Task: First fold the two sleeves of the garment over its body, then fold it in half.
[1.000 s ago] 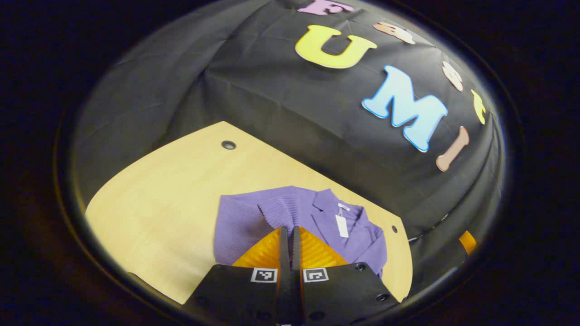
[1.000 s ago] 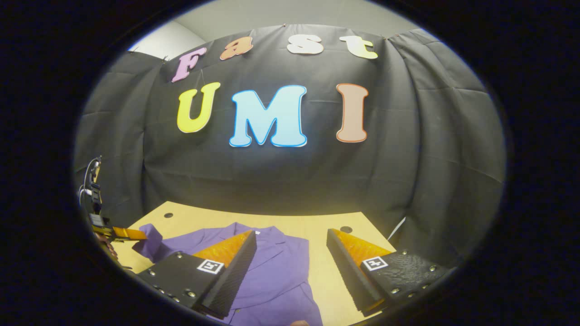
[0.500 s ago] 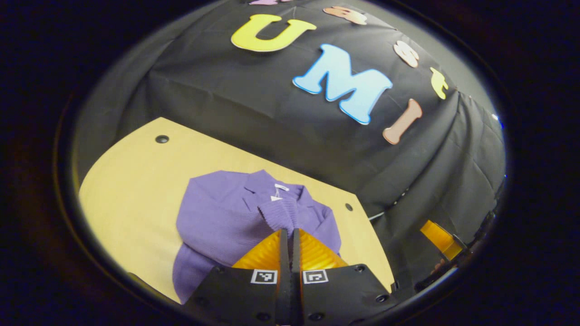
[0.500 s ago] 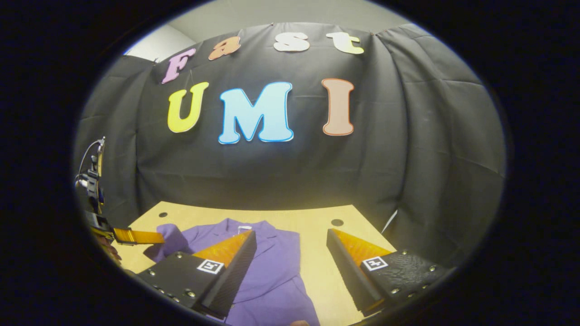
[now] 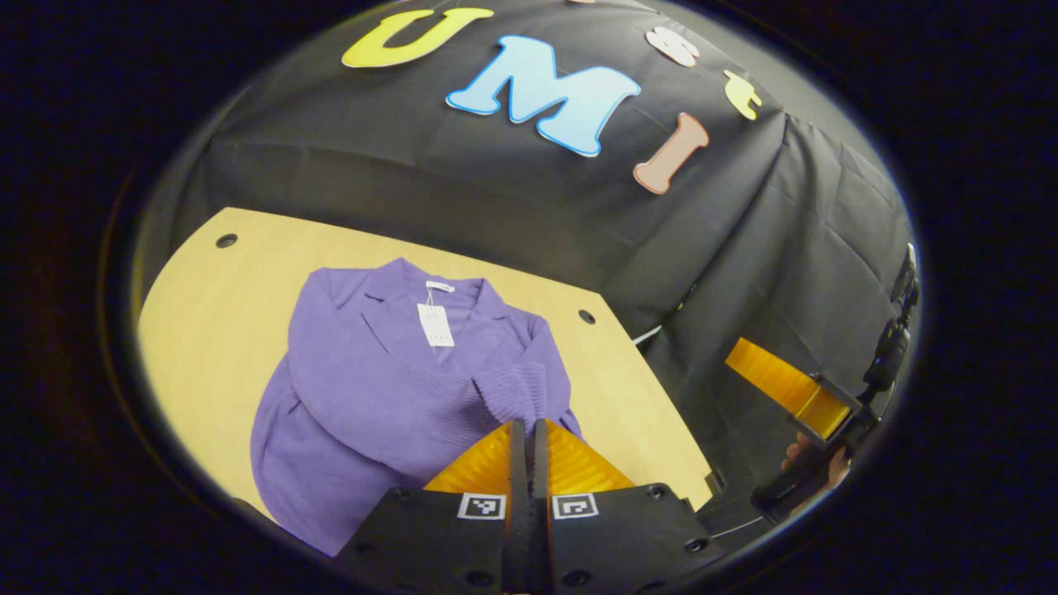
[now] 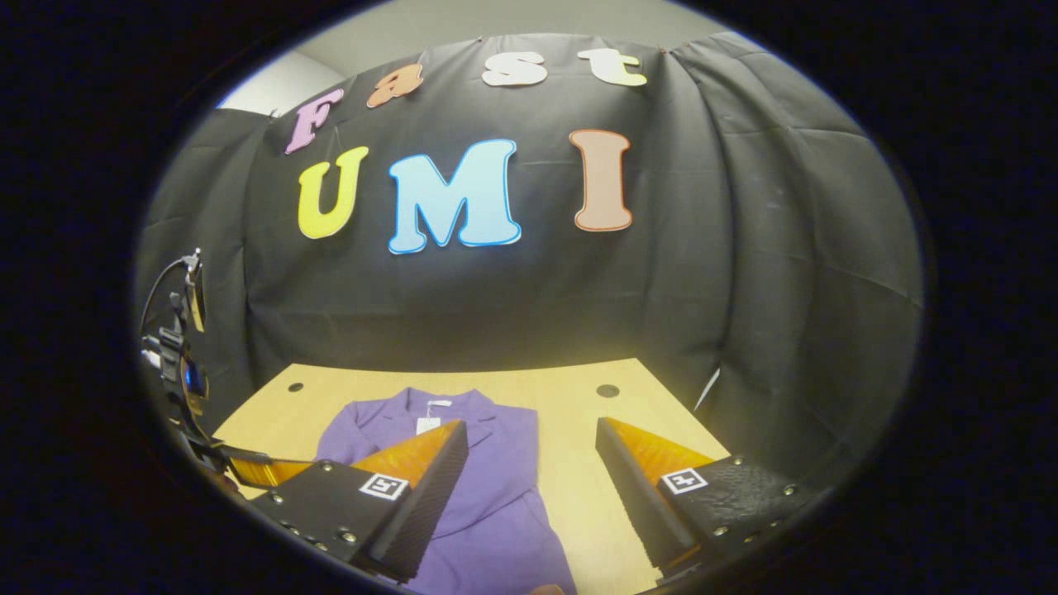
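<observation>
Left gripper [image 5: 527, 423] has its jaws pinched together on the ribbed cuff of the sleeve [image 5: 517, 393] — I can see the knit bunched right at the fingertips in the left gripper view. Over the last second I have carried that cuff across: a second ago it hung over the collar side of the purple garment [image 5: 388, 388], with the tag beside my fingers, and now the sleeve lies diagonally across the chest with the cuff down near the garment's right side. The white tag [image 5: 434, 324] at the collar is uncovered again and sits well above the cuff.

The garment lies flat on the bench [image 5: 207, 330], collar toward the far edge by the booth wall, hem toward the near edge, roughly midway between the two far corner holes.

Right gripper [image 6: 529, 467] hangs with its fingers wide apart above the garment's right half, holding nothing — it has barely shifted.

My reading: the first sleeve fold is nearly laid. I should lower the cuff onto the body and let go, then the right side's sleeve is next.
</observation>
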Available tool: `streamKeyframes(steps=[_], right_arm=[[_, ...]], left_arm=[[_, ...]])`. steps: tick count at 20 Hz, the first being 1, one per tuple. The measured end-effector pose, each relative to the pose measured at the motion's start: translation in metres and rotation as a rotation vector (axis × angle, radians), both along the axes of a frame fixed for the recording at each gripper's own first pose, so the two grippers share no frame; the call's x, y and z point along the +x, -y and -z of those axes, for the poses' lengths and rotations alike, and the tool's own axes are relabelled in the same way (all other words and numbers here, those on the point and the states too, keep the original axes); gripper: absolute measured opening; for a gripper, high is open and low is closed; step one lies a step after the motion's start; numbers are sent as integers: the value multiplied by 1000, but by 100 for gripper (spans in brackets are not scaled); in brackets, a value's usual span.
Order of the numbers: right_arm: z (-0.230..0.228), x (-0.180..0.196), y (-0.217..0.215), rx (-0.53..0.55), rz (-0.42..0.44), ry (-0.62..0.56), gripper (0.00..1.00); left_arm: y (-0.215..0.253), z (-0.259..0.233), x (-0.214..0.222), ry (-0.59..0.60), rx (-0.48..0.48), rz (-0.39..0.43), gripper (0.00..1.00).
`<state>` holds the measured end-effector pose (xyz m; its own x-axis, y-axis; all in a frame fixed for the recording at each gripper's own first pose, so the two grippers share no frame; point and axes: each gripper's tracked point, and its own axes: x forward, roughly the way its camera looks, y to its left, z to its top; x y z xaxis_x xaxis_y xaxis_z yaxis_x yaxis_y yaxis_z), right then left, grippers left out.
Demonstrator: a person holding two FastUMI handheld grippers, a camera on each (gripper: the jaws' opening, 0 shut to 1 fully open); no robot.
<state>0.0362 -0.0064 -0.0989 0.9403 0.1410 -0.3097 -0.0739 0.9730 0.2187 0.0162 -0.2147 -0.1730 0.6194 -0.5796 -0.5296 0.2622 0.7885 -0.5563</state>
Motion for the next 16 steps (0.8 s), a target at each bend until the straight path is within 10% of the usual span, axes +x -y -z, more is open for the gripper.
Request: streamKeyframes(steps=[13, 14, 16], right_arm=[[31, -27, 11, -1, 123, -127, 91], [34, -30, 15, -6, 141, -135, 91], [35, -34, 20, -23, 169, -149, 95]], left_arm=[[14, 55, -25, -3, 201, 192, 10], [17, 57, -26, 0, 191, 211, 14], [22, 55, -29, 22, 177, 233, 54]])
